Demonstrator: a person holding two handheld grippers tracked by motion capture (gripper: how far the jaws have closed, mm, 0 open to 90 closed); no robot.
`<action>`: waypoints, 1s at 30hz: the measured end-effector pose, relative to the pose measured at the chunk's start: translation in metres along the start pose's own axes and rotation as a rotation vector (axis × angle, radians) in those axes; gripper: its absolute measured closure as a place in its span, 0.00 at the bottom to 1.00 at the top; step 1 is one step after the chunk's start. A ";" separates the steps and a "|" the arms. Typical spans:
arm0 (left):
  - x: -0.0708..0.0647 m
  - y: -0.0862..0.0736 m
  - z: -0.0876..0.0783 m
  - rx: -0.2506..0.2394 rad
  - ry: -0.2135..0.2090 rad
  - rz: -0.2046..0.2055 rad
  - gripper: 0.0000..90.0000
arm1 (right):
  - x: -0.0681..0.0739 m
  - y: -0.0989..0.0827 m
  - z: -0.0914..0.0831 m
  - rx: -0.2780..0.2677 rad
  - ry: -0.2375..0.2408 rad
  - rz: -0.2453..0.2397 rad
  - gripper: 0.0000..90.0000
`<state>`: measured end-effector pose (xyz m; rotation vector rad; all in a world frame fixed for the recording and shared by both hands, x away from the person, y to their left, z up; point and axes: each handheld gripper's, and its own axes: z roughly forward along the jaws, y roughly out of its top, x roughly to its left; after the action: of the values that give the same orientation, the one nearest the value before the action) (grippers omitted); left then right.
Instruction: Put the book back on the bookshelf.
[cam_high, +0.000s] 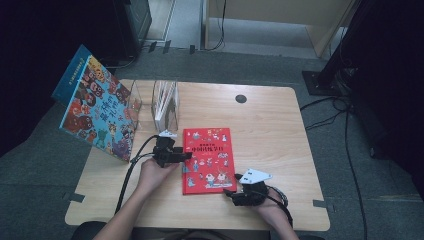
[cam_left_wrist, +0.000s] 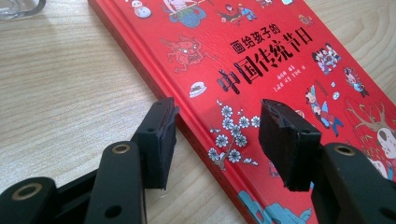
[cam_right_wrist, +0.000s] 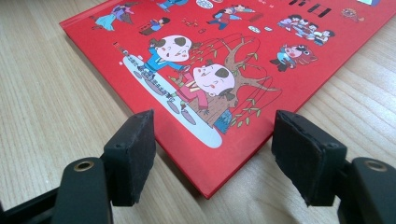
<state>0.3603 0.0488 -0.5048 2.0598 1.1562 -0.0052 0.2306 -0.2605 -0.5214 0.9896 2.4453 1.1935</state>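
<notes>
A red hardcover picture book (cam_high: 207, 160) lies flat on the wooden table (cam_high: 270, 130), near the front middle. My left gripper (cam_high: 182, 156) sits at the book's left long edge. In the left gripper view its jaws (cam_left_wrist: 217, 140) stand open astride that edge of the book (cam_left_wrist: 261, 56), one pad over the wood and one over the cover, neither pressing. My right gripper (cam_high: 231, 192) is at the book's near right corner. In the right gripper view it is open (cam_right_wrist: 212, 154), and the corner of the book (cam_right_wrist: 224, 56) points in between the two pads without touching them.
A large blue picture book (cam_high: 95, 107) leans at the table's left edge. Beside it stands a clear holder (cam_high: 165, 105) with several thin books, and another clear divider (cam_high: 134, 102). A dark round grommet (cam_high: 241, 98) is at the back. Cables lie on the floor to the right.
</notes>
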 end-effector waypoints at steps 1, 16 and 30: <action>0.001 0.000 -0.001 0.009 -0.007 -0.003 0.53 | 0.000 0.000 0.000 0.002 0.002 0.001 0.35; -0.004 -0.009 -0.011 0.065 -0.025 0.057 0.53 | -0.016 0.009 -0.004 -0.026 -0.034 0.075 0.40; -0.007 -0.017 -0.013 0.043 -0.039 0.057 0.52 | -0.046 0.025 0.010 0.051 -0.027 0.195 0.44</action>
<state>0.3394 0.0568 -0.5036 2.1206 1.0823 -0.0426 0.2810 -0.2748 -0.5121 1.2762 2.4140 1.1716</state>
